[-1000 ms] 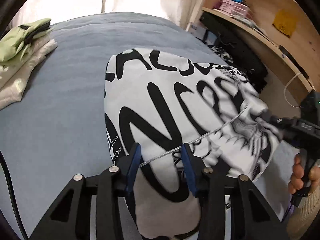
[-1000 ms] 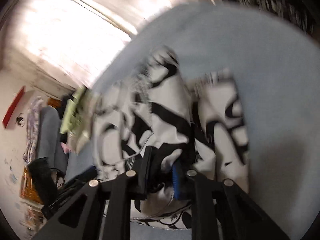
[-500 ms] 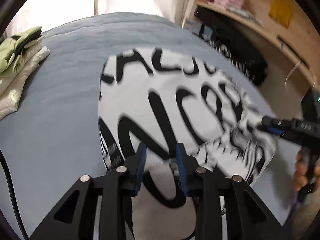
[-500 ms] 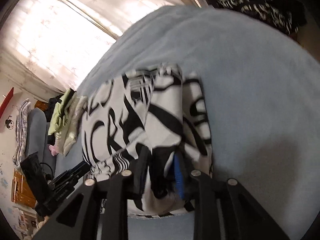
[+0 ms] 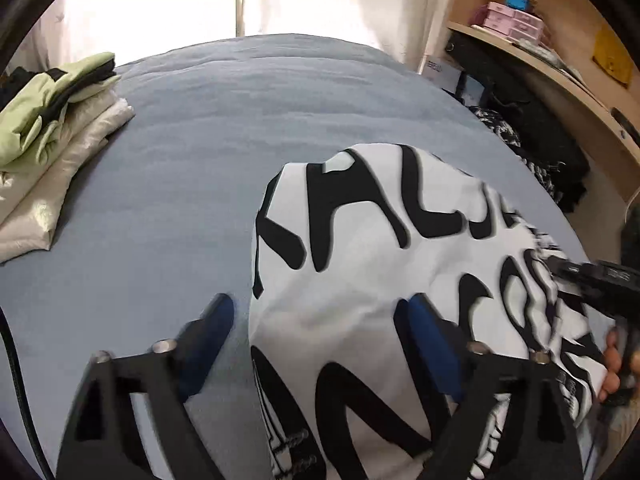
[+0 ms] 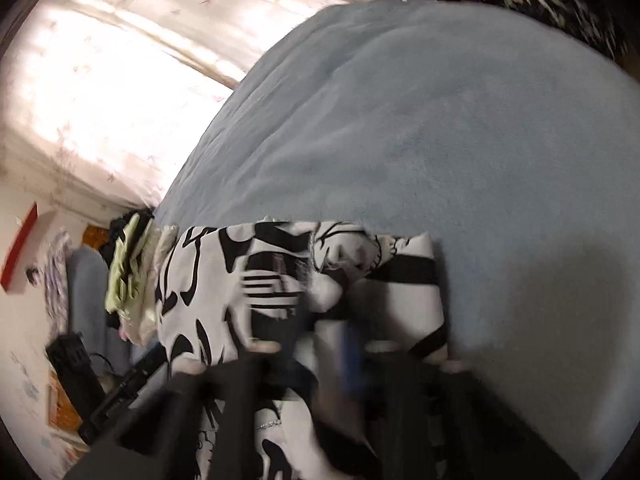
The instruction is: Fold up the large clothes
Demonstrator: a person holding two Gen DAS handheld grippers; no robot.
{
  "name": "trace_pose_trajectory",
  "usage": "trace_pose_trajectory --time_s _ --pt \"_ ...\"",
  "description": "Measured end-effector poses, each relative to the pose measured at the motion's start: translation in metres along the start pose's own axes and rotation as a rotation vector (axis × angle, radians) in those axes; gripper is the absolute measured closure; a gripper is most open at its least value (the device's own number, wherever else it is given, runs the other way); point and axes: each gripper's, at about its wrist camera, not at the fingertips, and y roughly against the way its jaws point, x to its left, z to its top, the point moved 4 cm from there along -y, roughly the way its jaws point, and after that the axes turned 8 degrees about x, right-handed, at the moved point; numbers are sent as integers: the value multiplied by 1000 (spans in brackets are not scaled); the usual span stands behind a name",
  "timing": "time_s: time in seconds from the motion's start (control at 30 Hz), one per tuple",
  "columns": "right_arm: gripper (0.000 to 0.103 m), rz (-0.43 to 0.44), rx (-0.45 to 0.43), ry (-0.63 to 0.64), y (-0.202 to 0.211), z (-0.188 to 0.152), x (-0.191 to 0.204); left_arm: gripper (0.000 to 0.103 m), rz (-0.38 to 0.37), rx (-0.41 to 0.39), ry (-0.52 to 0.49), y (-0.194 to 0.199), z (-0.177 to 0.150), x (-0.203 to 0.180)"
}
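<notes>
Black-and-white printed cotton, a large graphic shirt (image 5: 400,280) lies partly folded on the blue-grey bedspread (image 5: 192,152), spread across its near right part as I see it from the left wrist camera. My left gripper (image 5: 316,320) stands with its blue-padded jaws spread wide, one finger over bare bedspread and the other over the shirt, pinching nothing. My right gripper (image 5: 576,276) reaches in from the right edge of that view at the shirt's folded side, a hand (image 5: 612,364) wrapped round its handle; in its own blurred camera the jaws look close together over the cloth (image 6: 280,280), though I cannot tell whether they are clamped on it. A stack of folded clothes (image 5: 52,136), pale green on cream, sits at the bed's far left, well apart from the shirt. A wooden shelf (image 5: 560,64) runs along the right wall
</notes>
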Motion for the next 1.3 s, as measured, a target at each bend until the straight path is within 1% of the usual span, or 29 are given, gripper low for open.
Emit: trace_pose_trajectory --time_s 0.07,0.13,0.2,0.27,0.33,0.4,0.43,0.47,0.5,0.53,0.57,0.6,0.63,0.67,0.7,0.73,0.83,0.87,0.93,0.97,1.0,1.03,1.07,1.1,1.13,1.2,1.3 --pt "97 -41 -64 41 20 -2 4 16 -62 42 34 -10 1 -1" --pt "101 -70 -108 47 32 -2 2 15 -46 31 24 -12 3 -6" --pt "101 -100 -82 35 25 -4 -8 13 -7 27 -10 -18 2 -14" --pt "100 -139 -34 27 7 -8 -20 12 42 31 -44 -26 1 -20" --pt "99 -164 -19 34 0 -11 -18 12 41 34 -48 -26 2 -18" --pt "96 -199 -28 9 8 -9 -12 12 31 43 -41 -20 3 -16" --pt "95 -234 -38 -10 17 -7 -6 13 24 48 -40 -13 5 -16" --pt "95 -274 -51 -5 23 -5 1 15 13 36 -39 -4 7 -17" --pt "94 -344 -83 27 32 -4 15 15 5 8 -37 7 8 -18" --pt "93 -392 -117 63 40 -4 27 15 6 -31 -34 18 11 -18" --pt "93 -407 -166 127 47 -4 50 15 7 -67 -35 30 14 -18" --pt "93 -378 -182 163 49 -4 67 15 11 -95 -36 37 18 -19" --pt "93 -330 -177 181 45 -4 83 15 22 -120 -37 43 22 -21" --pt "93 -261 -153 188 37 -3 99 15 40 -130 -39 43 25 -23" --pt "93 -219 -133 190 29 -3 107 15 58 -125 -41 41 27 -25" --pt "93 -171 -102 197 11 -3 120 15 78 -106 -39 34 30 -26" --pt "93 -150 -68 233 -34 0 136 15 85 -59 -15 10 34 -27" --pt "93 -153 -52 230 -48 1 135 15 98 -50 -11 4 35 -26" --pt "93 -170 -25 213 -65 3 123 15 150 -29 -6 -14 36 -19" --pt "93 -195 -32 216 -68 5 114 14 142 -17 2 -23 37 -14" --pt "93 -239 -48 221 -67 7 107 13 121 0 18 -29 37 -11" --pt "93 -279 -63 219 -62 5 98 13 70 24 58 -34 39 -4" --pt "93 -300 -76 196 -57 7 83 12 20 40 95 -37 39 1" --pt "94 -284 -81 143 -50 10 65 12 -14 54 119 -41 40 5" --pt "96 -249 -82 78 -42 14 47 11 -25 61 129 -43 39 7" --pt "95 -283 -94 13 -29 17 28 11 -19 54 125 -42 39 6" --pt "93 -275 -85 19 -16 16 29 11 2 49 123 -36 37 2"
